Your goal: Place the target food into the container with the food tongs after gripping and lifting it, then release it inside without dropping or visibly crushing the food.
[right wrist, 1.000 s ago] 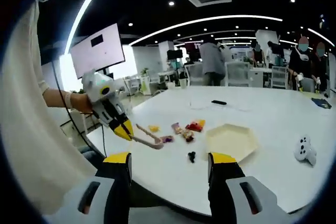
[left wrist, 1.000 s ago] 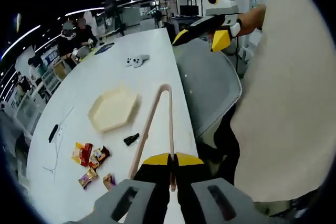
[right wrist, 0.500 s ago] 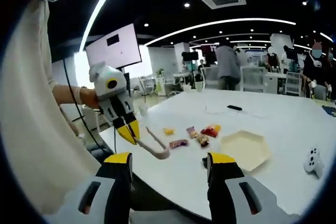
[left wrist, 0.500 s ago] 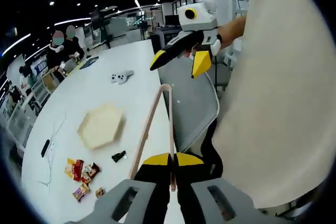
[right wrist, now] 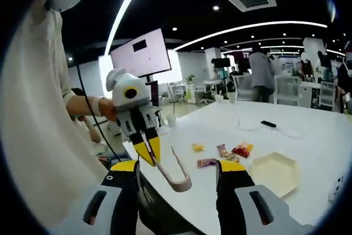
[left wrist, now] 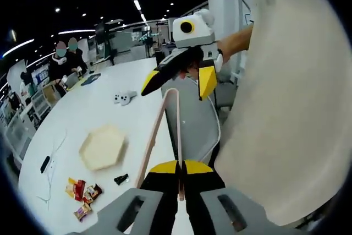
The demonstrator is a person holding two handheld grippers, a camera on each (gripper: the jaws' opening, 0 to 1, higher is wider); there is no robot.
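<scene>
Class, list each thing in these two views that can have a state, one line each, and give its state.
Left hand-held gripper: shut on the food tongs.
Right hand-held gripper: open, holding nothing.
Food tongs: lifted off the table, arms spread, no food between them.
Container: upright on the table, empty.
Wrapped snacks: lying loose on the table, outside the container.

Food tongs point(left wrist: 165, 136): pale pink, two long thin arms joined at a rounded bend; held off the table point(left wrist: 88, 119) at their arm ends, bend pointing away, in the left tool point(left wrist: 179, 182).

Container point(left wrist: 102, 147): cream hexagonal tray, shallow, lying flat on the white table, nothing visible inside.

Target food point(left wrist: 81, 192): small wrapped snacks in red, yellow and brown, loosely clustered on the table near the container, apart from it.
</scene>
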